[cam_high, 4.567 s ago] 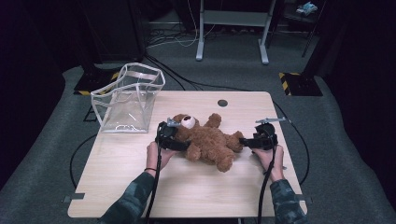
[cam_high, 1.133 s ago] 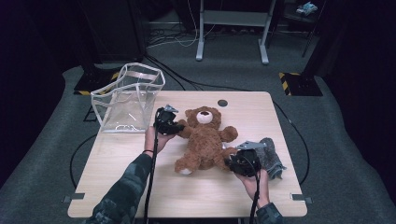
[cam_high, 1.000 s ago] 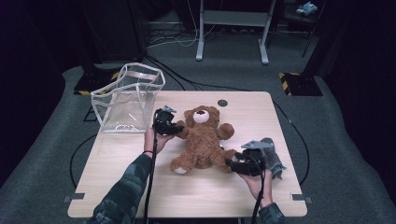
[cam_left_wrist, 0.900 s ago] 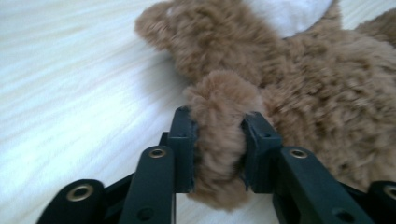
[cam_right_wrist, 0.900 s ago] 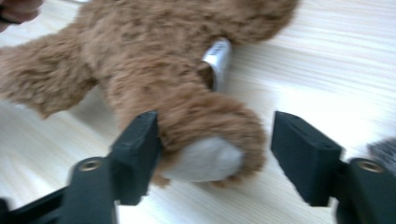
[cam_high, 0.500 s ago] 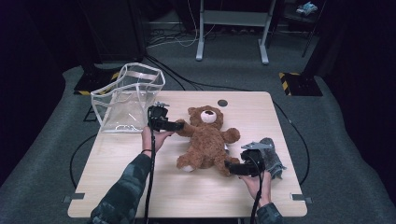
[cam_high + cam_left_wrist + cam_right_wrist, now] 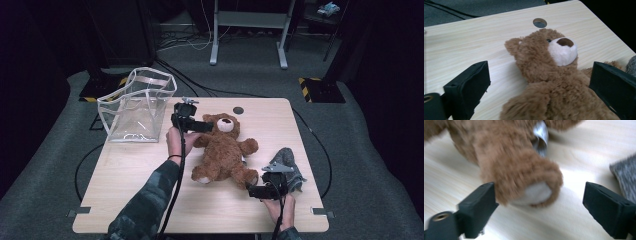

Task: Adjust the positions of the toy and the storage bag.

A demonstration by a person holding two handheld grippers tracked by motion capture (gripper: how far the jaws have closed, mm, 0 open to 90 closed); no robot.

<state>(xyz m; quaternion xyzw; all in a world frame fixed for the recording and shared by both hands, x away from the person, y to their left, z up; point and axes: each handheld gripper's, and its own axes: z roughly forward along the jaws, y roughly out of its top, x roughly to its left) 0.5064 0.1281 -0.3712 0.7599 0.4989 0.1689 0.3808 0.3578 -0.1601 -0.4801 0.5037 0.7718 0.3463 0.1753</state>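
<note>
My left gripper (image 7: 202, 126) hangs over the teddy bear (image 7: 223, 150) near its head, just left of centre in the high view. Its jaws have just been opening and now stand wide, with the bear's shoulder and head (image 7: 554, 50) between them but nothing pressed. My right gripper (image 7: 253, 191), at the lower right of the high view, has also just been opening; its jaws frame the bear's foot (image 7: 534, 187), one jaw close against the fur, with no squeeze that I can see. The bear lies on its back in the middle of the table (image 7: 140, 195), with the clear bag (image 7: 137, 105) at the upper left and a grey cloth (image 7: 292, 165) just beside my right hand. To take hold well, I'd bring each gripper squarely over a firm limb, push deep into the plush before closing, and lift both ends together.
</note>
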